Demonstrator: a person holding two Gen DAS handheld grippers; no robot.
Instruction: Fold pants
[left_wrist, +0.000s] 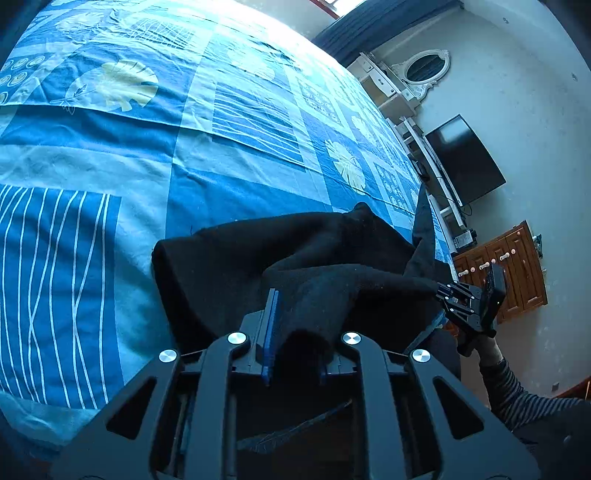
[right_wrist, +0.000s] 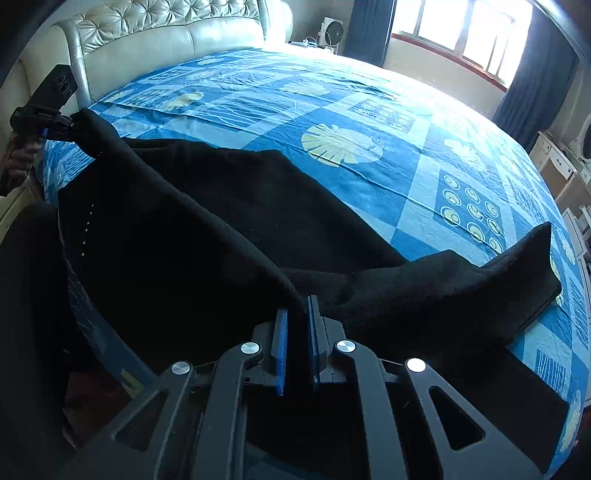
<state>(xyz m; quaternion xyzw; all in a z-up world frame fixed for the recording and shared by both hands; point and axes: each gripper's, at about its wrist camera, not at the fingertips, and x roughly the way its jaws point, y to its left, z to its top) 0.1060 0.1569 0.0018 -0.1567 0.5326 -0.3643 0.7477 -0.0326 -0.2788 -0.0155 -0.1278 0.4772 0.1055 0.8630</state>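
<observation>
Jaws both nearly closed, each pinching edge of black pants (right_wrist: 229, 206): left gripper (left_wrist: 295, 332) on bunched fabric, right gripper (right_wrist: 297, 332) on taut fold. Pants soft, limp, light (thick knit, likely grippy); hold corners, keep edge tensioned. Garment lies along near edge of bed (right_wrist: 369, 110), one leg trailing toward right side.

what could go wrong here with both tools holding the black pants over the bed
1. The left tool and right tool each pinch only a thin edge of the black pants; tension along the stretched edge could pull the fabric free.
2. One pant leg trails loose on the blue bedspread and may drag or bunch, spoiling the fold.
</observation>
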